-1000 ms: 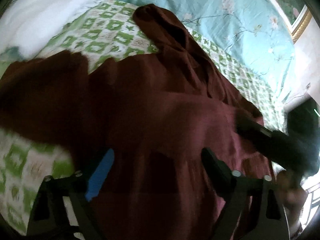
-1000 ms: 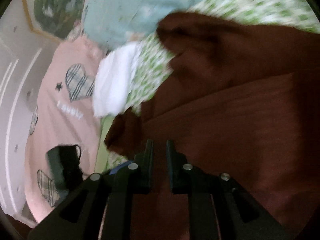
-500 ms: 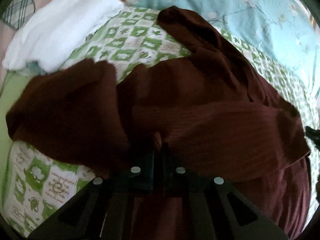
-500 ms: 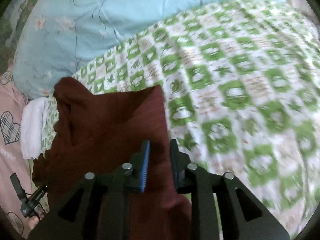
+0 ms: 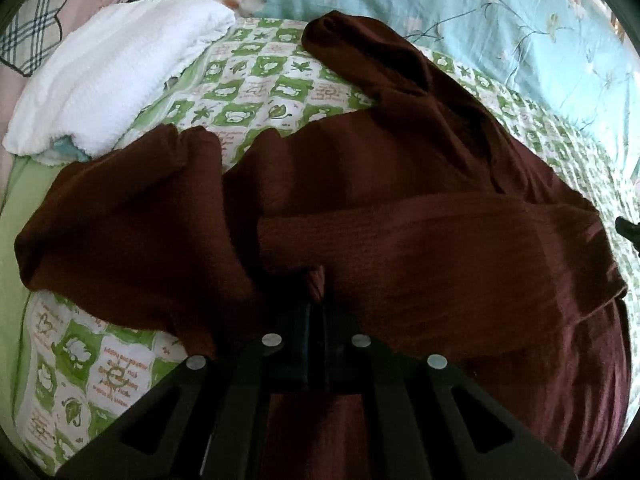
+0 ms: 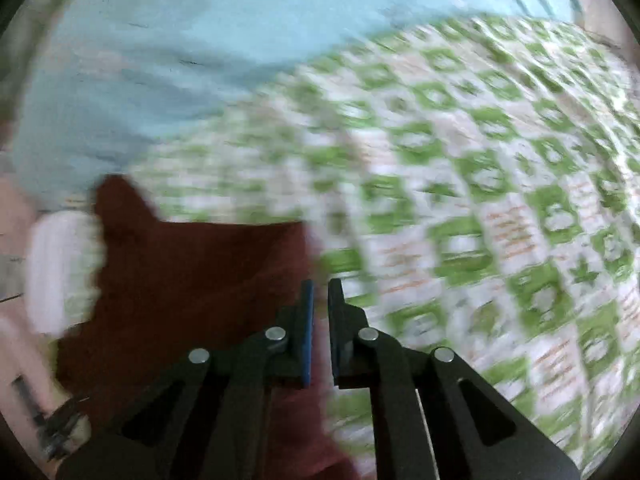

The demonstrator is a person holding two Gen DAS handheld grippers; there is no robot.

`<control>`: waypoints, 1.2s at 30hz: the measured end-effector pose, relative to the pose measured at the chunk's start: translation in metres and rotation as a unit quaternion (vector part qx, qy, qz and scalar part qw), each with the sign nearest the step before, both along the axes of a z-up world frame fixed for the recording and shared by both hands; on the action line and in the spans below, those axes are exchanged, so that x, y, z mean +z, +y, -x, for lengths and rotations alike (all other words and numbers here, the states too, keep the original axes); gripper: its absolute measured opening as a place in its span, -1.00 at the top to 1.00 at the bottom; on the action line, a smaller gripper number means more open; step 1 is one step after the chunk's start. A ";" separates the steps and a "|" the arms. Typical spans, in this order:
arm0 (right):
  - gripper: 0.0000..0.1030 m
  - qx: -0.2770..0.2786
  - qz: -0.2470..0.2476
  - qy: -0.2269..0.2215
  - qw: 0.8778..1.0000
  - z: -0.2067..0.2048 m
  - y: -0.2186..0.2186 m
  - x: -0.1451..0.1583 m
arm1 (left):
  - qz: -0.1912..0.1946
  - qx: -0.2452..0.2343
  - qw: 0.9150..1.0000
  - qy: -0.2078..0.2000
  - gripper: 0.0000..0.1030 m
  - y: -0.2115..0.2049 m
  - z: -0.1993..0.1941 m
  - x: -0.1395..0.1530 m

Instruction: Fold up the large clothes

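A large maroon garment (image 5: 400, 200) lies spread on the green-and-white patterned bedcover (image 5: 260, 88). One sleeve (image 5: 120, 216) lies to the left and another part reaches up toward the back. My left gripper (image 5: 316, 300) is shut on a pinch of the maroon fabric near its lower middle. In the right wrist view the frame is blurred; the garment (image 6: 192, 280) lies at the left. My right gripper (image 6: 320, 292) has its fingers close together with a narrow gap, at the garment's right edge; whether cloth sits between them cannot be told.
A folded white towel (image 5: 112, 76) lies at the back left of the bed. A light blue floral quilt (image 5: 440, 4) runs along the back. A pink pillow with a plaid heart (image 5: 36, 36) sits at the far left. The bedcover (image 6: 500, 220) stretches right of the right gripper.
My left gripper went from open to shut on the maroon fabric and has stayed there. My right gripper has swung right, off the garment's middle toward its right edge, and is still moving.
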State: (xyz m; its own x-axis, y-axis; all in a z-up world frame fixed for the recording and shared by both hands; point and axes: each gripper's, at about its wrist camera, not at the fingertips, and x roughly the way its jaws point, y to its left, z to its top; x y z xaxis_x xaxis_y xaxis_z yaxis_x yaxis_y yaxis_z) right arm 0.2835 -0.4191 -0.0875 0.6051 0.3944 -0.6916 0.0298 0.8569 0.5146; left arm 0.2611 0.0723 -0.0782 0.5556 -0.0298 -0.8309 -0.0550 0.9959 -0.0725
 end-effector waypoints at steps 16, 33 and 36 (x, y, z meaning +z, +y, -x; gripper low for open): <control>0.27 0.070 -0.112 0.023 0.991 0.065 0.064 -0.014 | -0.085 0.030 0.993 -0.073 -0.79 0.097 0.024 0.072; 0.26 0.099 -0.127 0.044 0.986 0.078 0.110 -0.012 | -0.048 -0.008 0.999 -0.019 0.94 0.133 -0.040 0.047; 0.26 0.099 -0.128 0.038 0.986 0.081 0.106 -0.011 | 0.020 0.007 0.998 -0.058 0.94 0.127 -0.014 0.073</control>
State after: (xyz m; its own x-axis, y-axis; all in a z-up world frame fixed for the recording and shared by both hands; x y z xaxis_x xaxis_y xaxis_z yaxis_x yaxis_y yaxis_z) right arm 0.2026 -0.3135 -0.0984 0.4484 0.6671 -0.5949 -0.0779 0.6922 0.7175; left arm 0.2751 0.1990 -0.0050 0.6491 -0.0532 -0.7588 -0.0586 0.9911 -0.1196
